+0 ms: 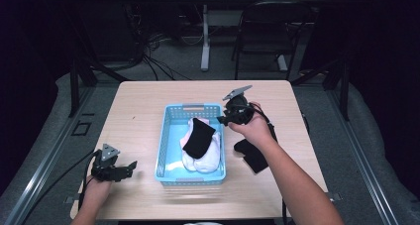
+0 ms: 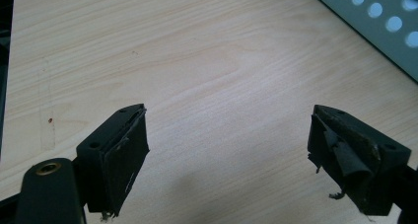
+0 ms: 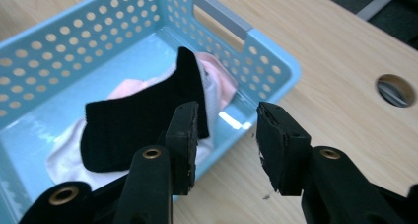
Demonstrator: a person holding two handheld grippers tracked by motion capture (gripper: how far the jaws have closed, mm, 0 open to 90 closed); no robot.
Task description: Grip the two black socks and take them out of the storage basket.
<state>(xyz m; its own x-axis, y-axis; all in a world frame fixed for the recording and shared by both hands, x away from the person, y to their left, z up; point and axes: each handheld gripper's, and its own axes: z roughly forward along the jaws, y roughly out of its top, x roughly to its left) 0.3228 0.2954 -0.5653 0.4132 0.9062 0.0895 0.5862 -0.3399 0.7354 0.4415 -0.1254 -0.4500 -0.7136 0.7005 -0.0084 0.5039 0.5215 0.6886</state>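
- Socks are being gathered into the blue basket at the centre of the high view; it sits mid-table, where either hand can get to it.
- Inside it a black sock lies slantwise over a white sock and a pink one, loose and unfolded, as things lie when dropped rather than arranged.
- Another black sock lies on the bare table, just right of the basket and partly under the person's right forearm. I judge it to be the next piece to go in.
- Right gripper: in its own view the jaws stand partly apart with nothing between them, over the basket's near rim, looking down on the sock pile. In the high view it hangs above the basket's upper right corner, tilted toward the pile, a pose that fits an empty hand between a drop and the next pick.
- Left gripper: its jaws are spread wide over plain wood with nothing between them, the basket's perforated wall at the upper right of its view. In the high view it rests at the lower left, well apart from the basket, seemingly parked out of the working hand's way.
- Frayed padding shows on one left finger.
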